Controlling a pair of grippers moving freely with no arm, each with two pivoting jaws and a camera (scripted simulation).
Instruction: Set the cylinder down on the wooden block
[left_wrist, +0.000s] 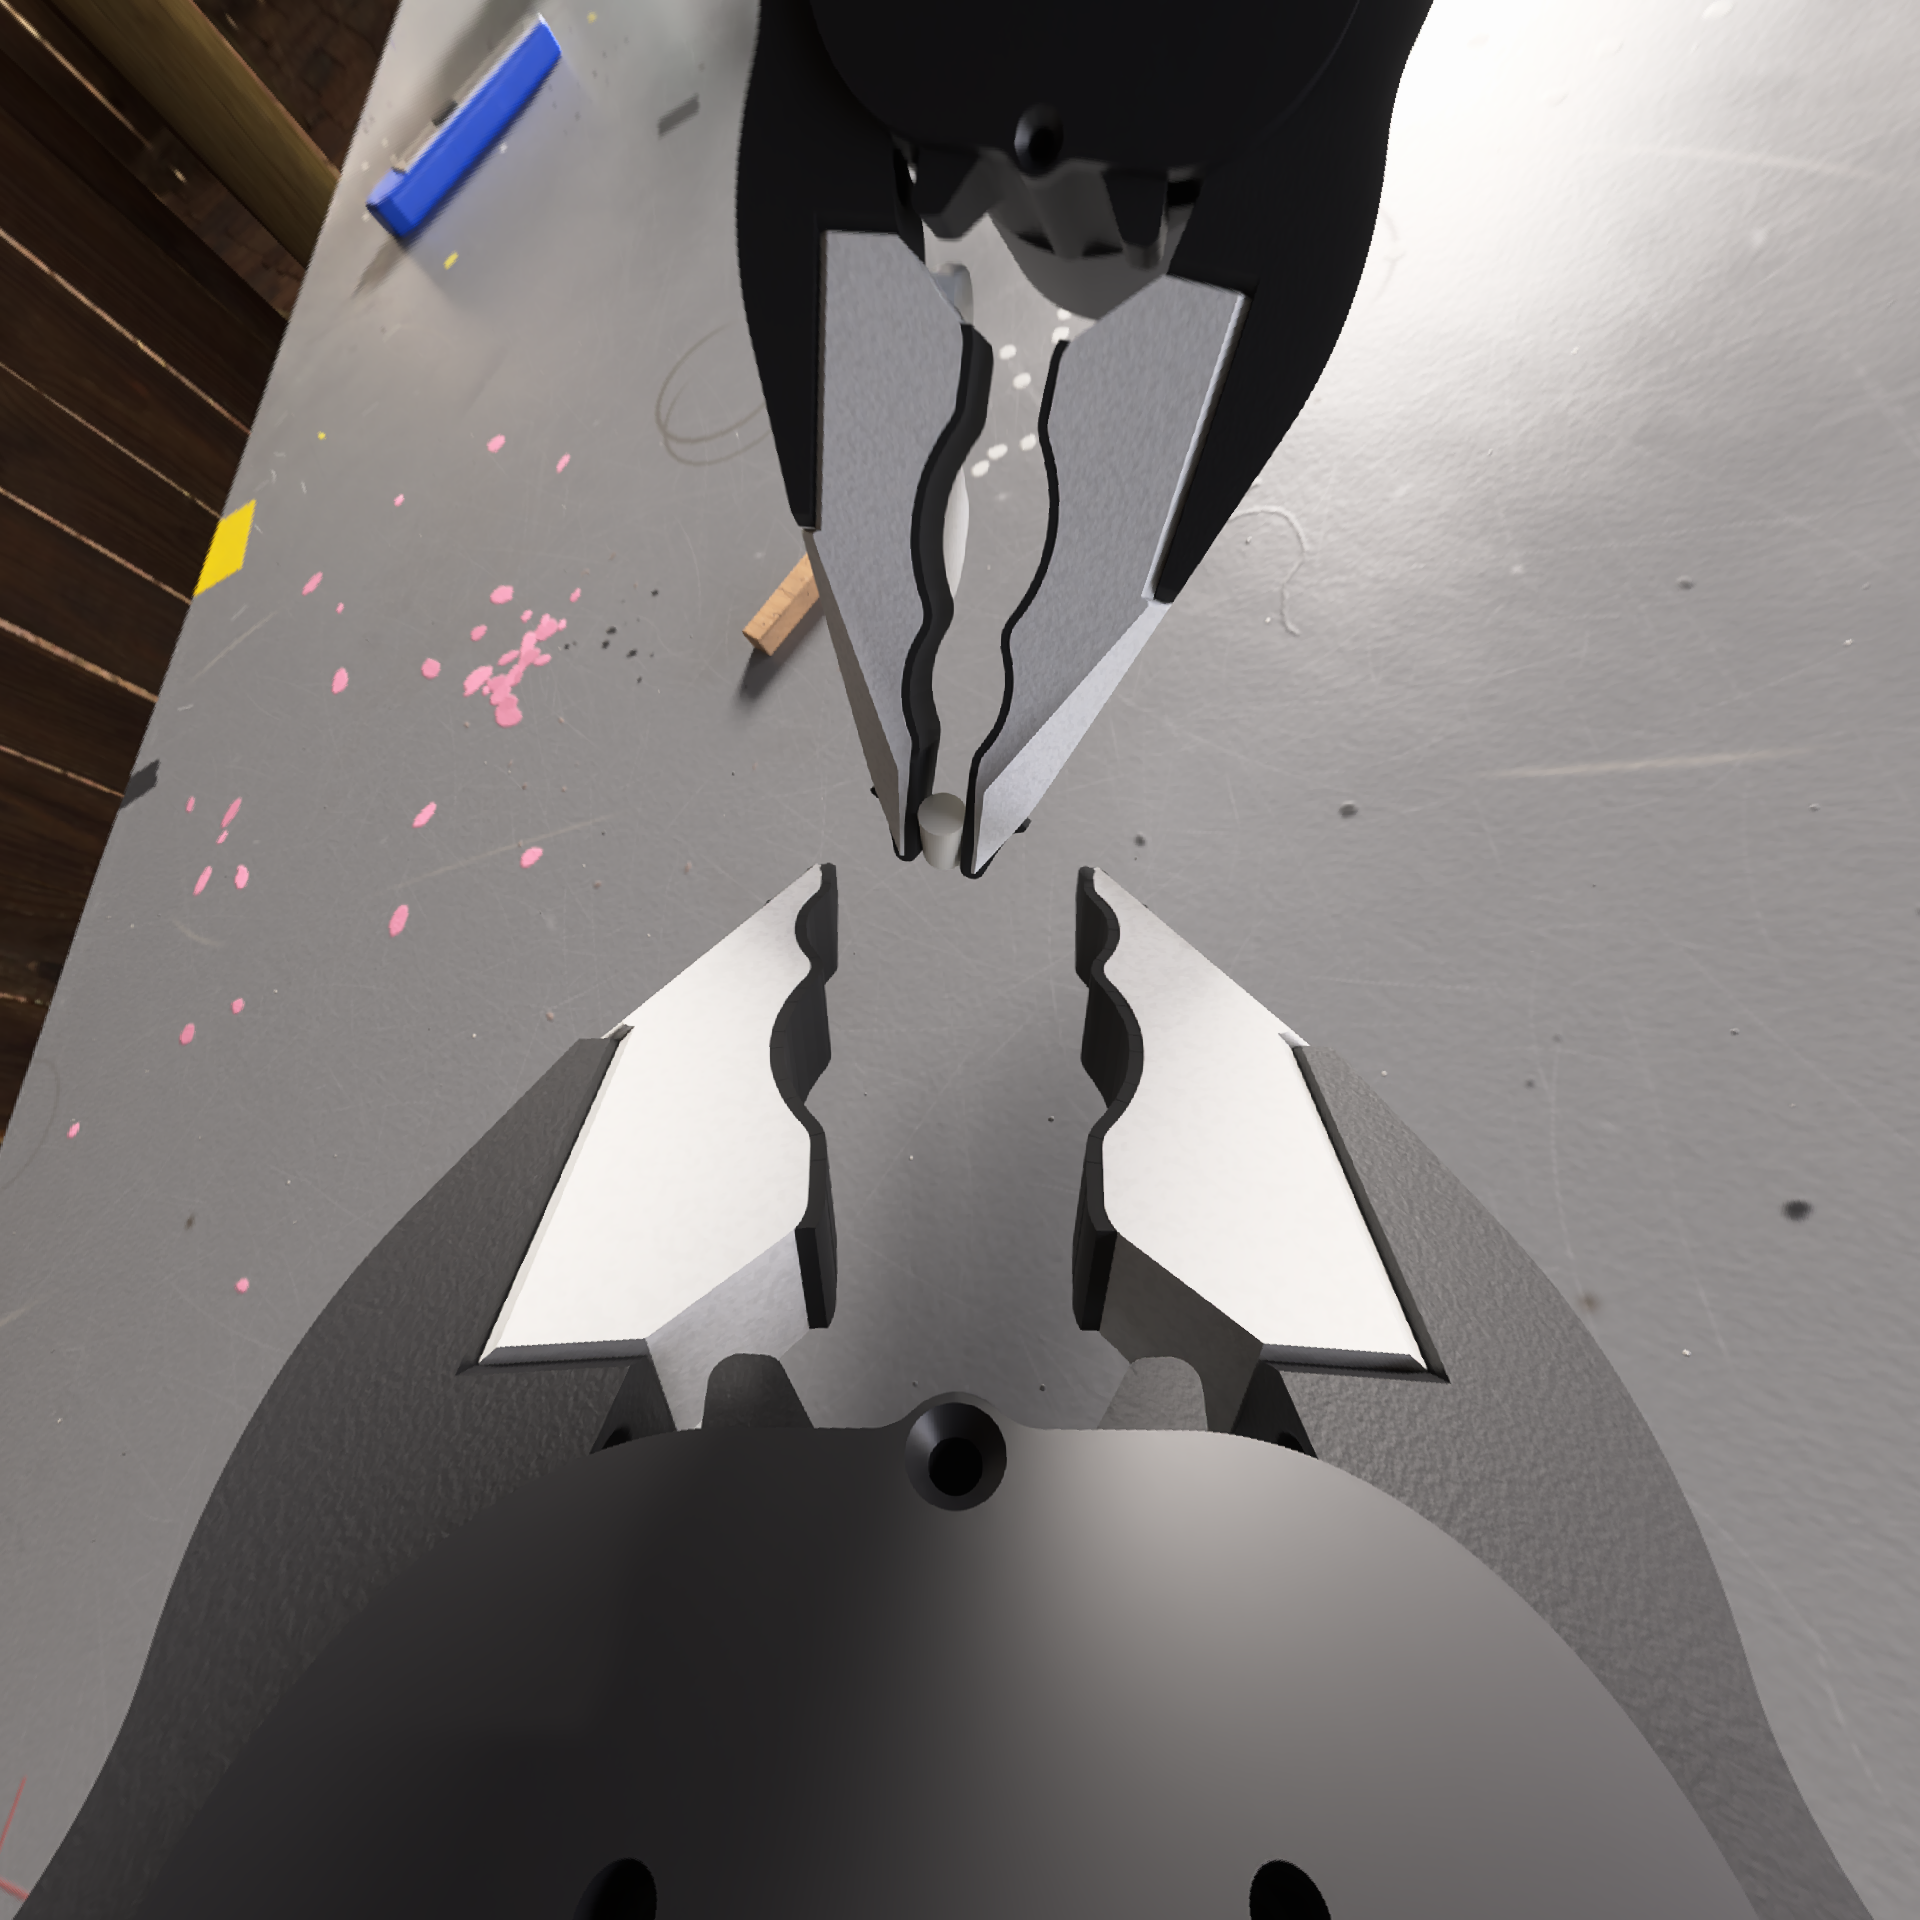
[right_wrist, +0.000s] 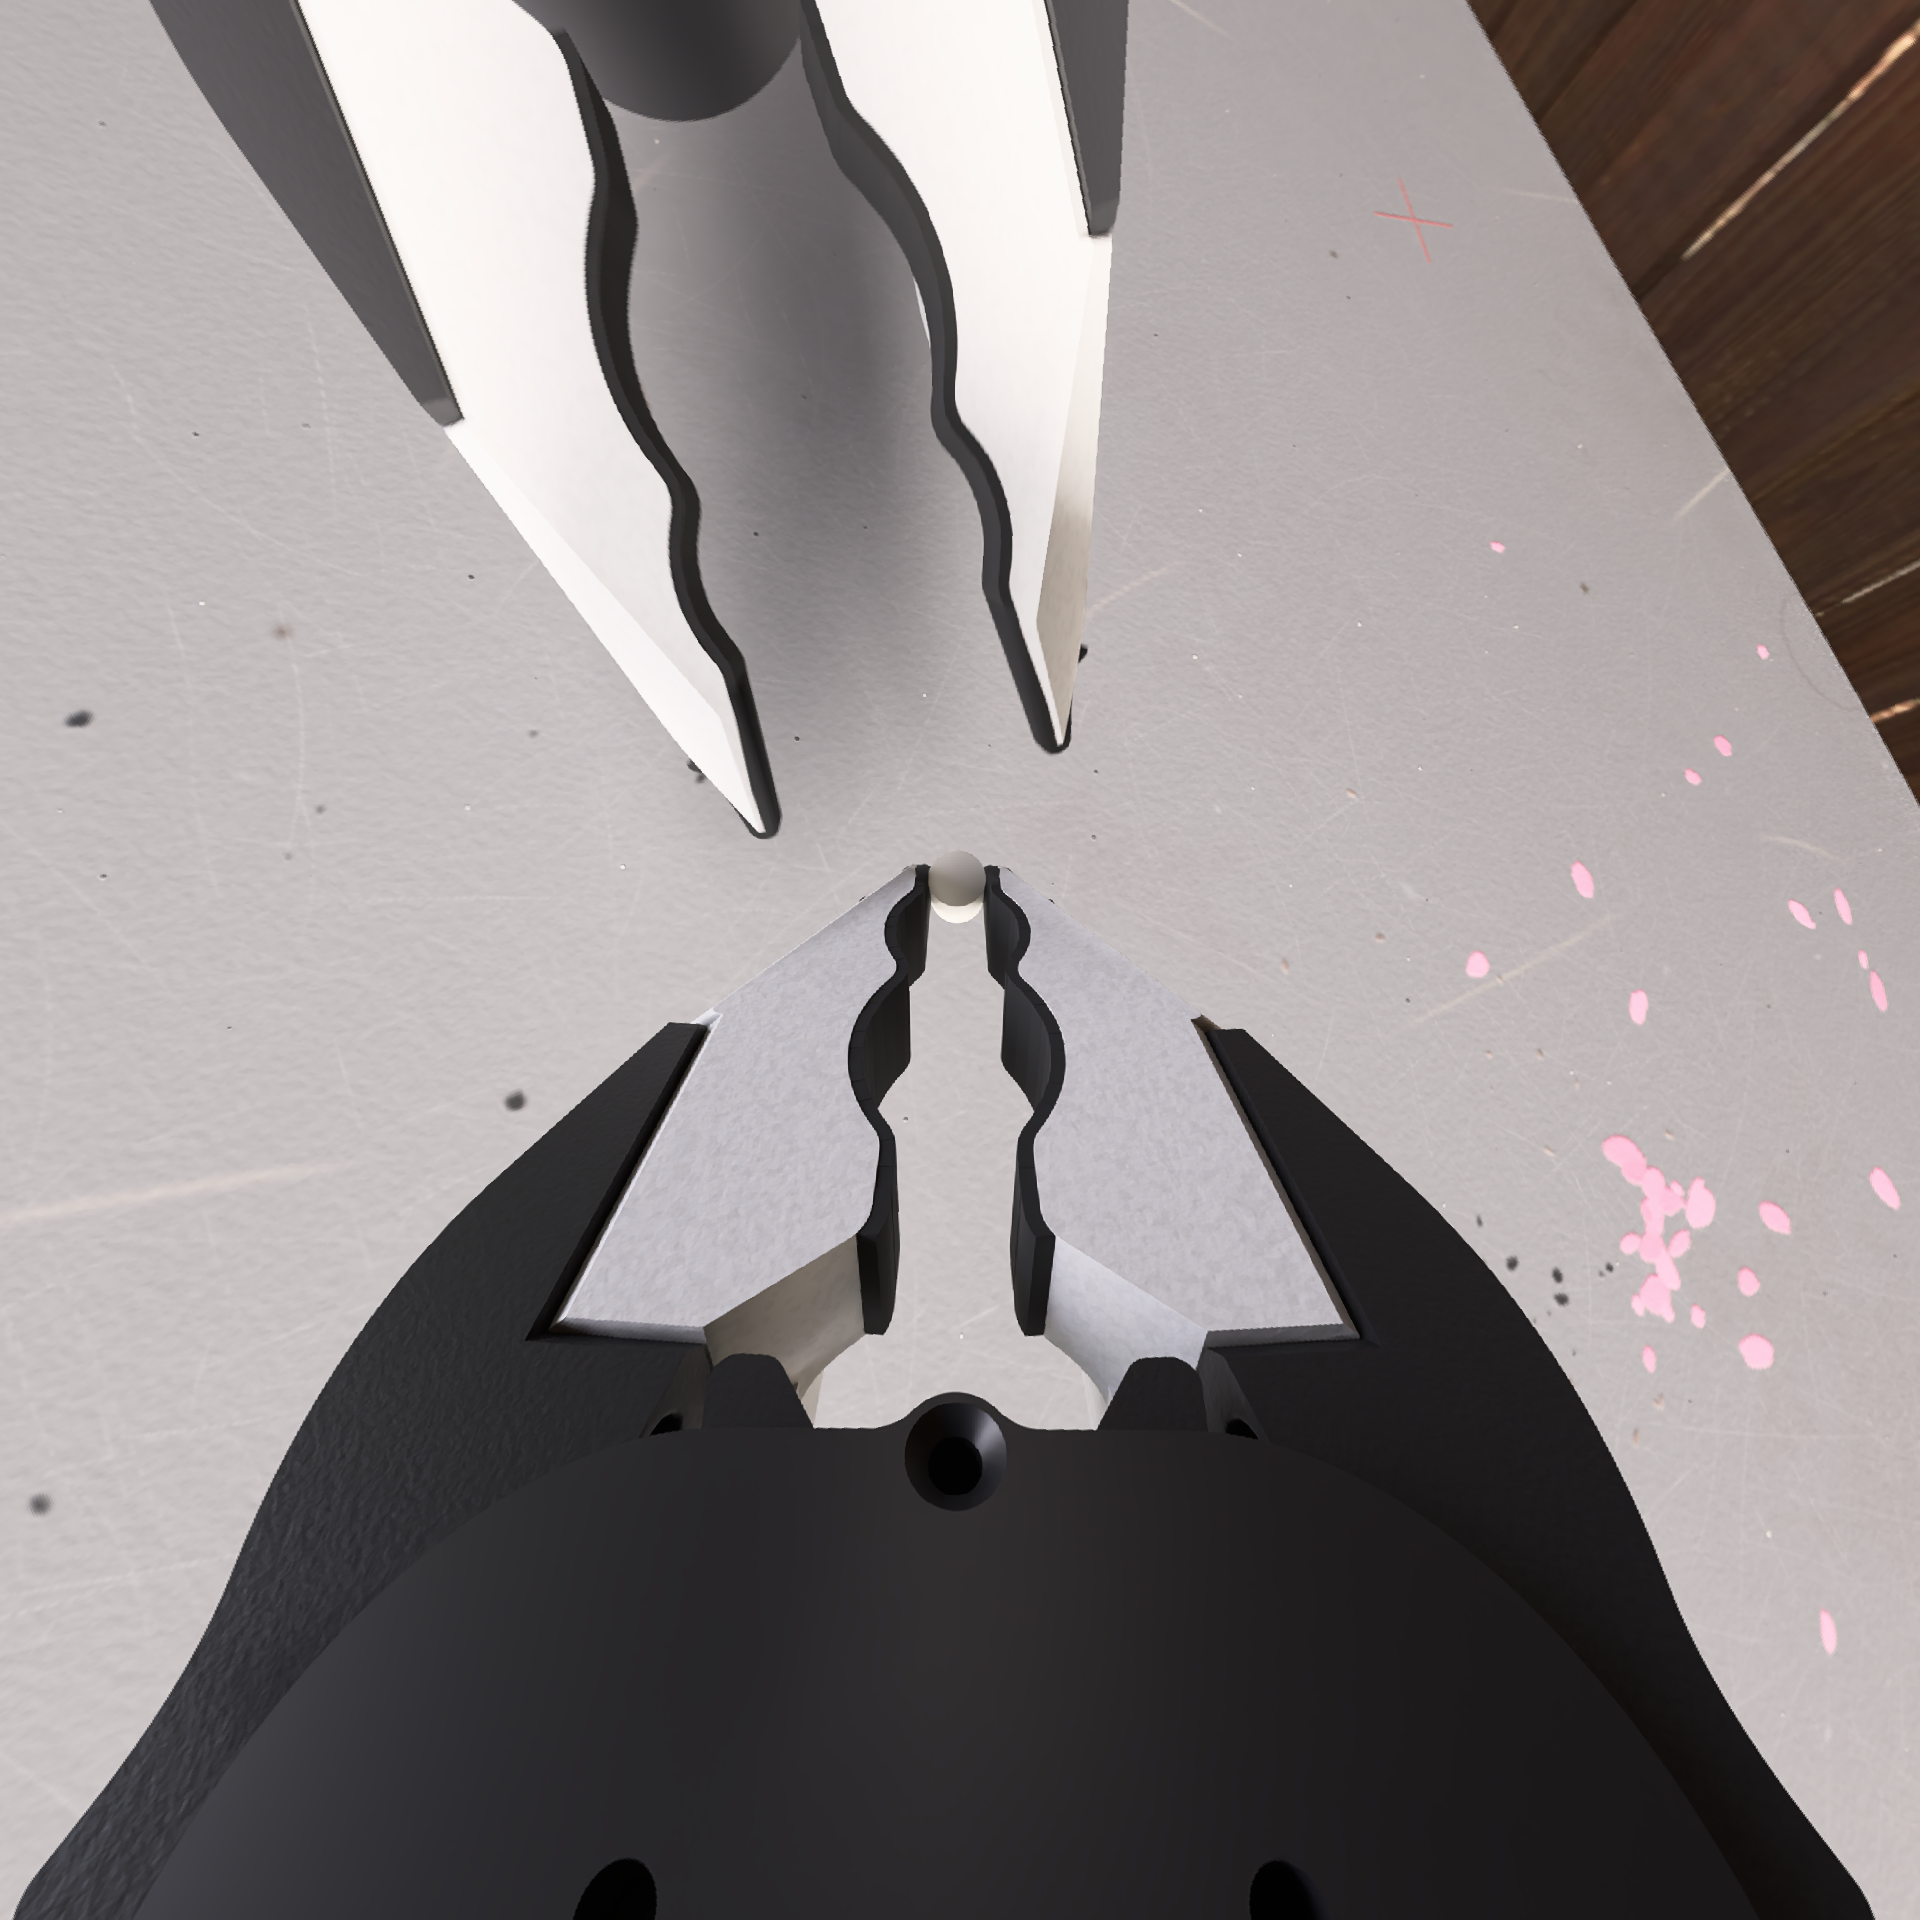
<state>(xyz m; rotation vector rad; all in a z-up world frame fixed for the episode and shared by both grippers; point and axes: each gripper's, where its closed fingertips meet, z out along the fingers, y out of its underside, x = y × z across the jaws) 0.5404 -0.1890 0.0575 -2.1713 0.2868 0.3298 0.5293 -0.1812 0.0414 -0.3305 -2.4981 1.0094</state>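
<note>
A small white cylinder is pinched upright between the fingertips of my right gripper, which points toward the left wrist camera. In the right wrist view the same cylinder sits at the tips of my right gripper, which is shut on it. My left gripper is open and empty, its tips just short of the cylinder; it also shows from the front in the right wrist view. The wooden block lies on the grey table behind the right gripper, partly hidden by its left finger.
A blue bar lies at the far left of the table near its edge. A yellow tape square marks the left edge. Pink paint spatter dots the table. Dark wooden floor lies beyond the edge.
</note>
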